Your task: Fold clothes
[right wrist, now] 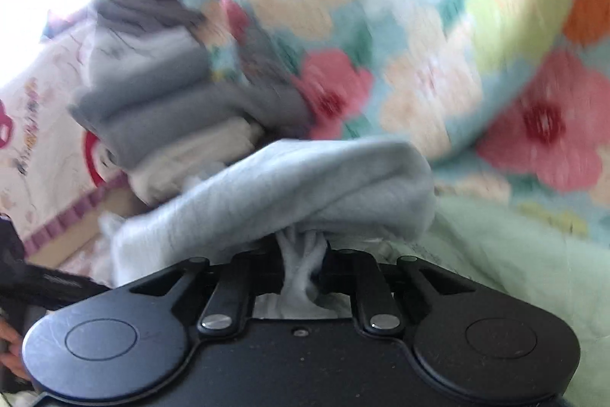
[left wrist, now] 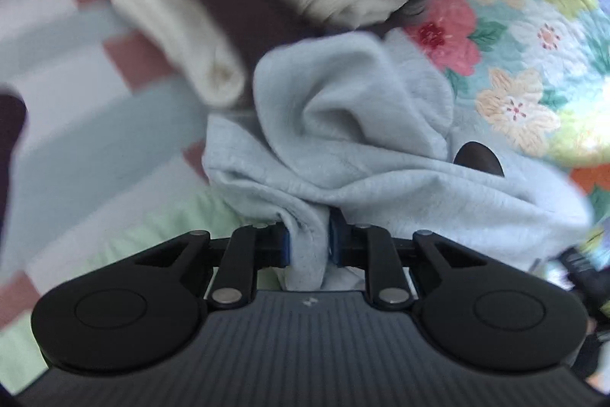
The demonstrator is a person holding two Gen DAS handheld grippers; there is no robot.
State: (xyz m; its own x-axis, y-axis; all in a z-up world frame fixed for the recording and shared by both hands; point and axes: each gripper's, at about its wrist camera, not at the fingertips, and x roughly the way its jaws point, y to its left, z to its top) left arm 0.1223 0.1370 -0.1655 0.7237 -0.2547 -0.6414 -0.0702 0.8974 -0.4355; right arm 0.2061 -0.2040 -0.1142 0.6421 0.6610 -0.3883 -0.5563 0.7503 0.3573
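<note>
I have the crumpled pale blue fleece garment point(left wrist: 362, 147) bunched on the floral quilted bedspread point(left wrist: 533, 37), near both cameras. My left gripper point(left wrist: 308, 241) is clenched on a gathered fold of it, the blue pads pressing cloth from both sides. My right gripper point(right wrist: 303, 254) is likewise clamped on a twisted pinch of the same garment point(right wrist: 305, 178).

As I judge it, the step in hand is taking hold so the piece can be spread for folding. To do that well I would draw the two grips apart evenly, so the fabric opens flat, and keep it clear of the pile just beyond (both pinches look thick, so more than one layer may be caught, and I would watch for that as the cloth opens).

The left wrist view shows a stack of folded cream and dark brown clothes point(left wrist: 183, 25) lying far left of the garment, and a small dark oval patch point(left wrist: 478, 159) on the blue cloth that I cannot identify. The right wrist view shows what the left does not: a taller stack of folded grey and white garments point(right wrist: 160, 109) at far left, a white printed sheet point(right wrist: 42, 124) behind it, and pale green bedding point(right wrist: 514, 273) at near right. Both views are blurred.
</note>
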